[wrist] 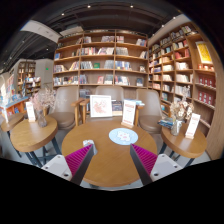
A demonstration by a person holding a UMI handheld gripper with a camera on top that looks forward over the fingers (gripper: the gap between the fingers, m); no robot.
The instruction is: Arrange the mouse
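A round wooden table (pixel 105 150) lies just ahead of my fingers. On its far half sits a pale blue round mat (pixel 123 136) with a small whitish thing on it, too small to tell whether it is the mouse. My gripper (pixel 112 166) hangs over the table's near edge. Its fingers are spread wide, with the pink pads (pixel 78 157) at either side and only bare table between them. The mat lies well beyond the fingertips, slightly to the right.
Two upright display cards (pixel 101 105) stand at the table's far edge. Brown chairs (pixel 150 110) ring the table. Smaller round tables with flower vases stand left (pixel 34 132) and right (pixel 184 140). Bookshelves (pixel 100 60) line the walls behind.
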